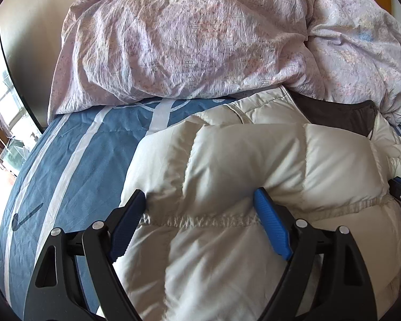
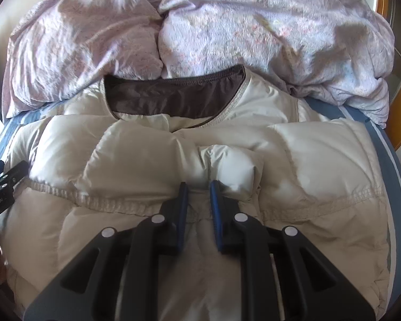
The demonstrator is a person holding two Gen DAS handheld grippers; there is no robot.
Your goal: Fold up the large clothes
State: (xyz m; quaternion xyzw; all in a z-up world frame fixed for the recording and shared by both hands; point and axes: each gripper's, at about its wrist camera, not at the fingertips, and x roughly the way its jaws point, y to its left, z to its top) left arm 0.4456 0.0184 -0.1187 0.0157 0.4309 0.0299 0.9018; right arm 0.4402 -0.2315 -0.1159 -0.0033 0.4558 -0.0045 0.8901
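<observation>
On the bed, at the centre of both views, a cream puffer jacket (image 2: 152,160) lies spread on a blue striped bedsheet (image 1: 74,165), its brown lining (image 2: 173,99) and neckline showing at 12 o'clock. A crumpled pink floral duvet (image 2: 227,26) is heaped just beyond the collar.

Progress: judged early to middle. A padded part, probably a sleeve, appears already laid across the body, its elastic cuff seam running side to side. The remaining folds are not yet done.

Left hand-held gripper (image 1: 200,203): jaws spread wide, straddling a padded section near the seam at 6 o'clock in its own view; the pads sit against the fabric's sides, but no firm pinch is evident.

Right hand-held gripper (image 2: 197,187): jaws drawn nearly together at 6 o'clock, pinching a small ridge of jacket fabric bunched between the blue pads.

Containers: none visible in either view; nothing is stowed.
</observation>
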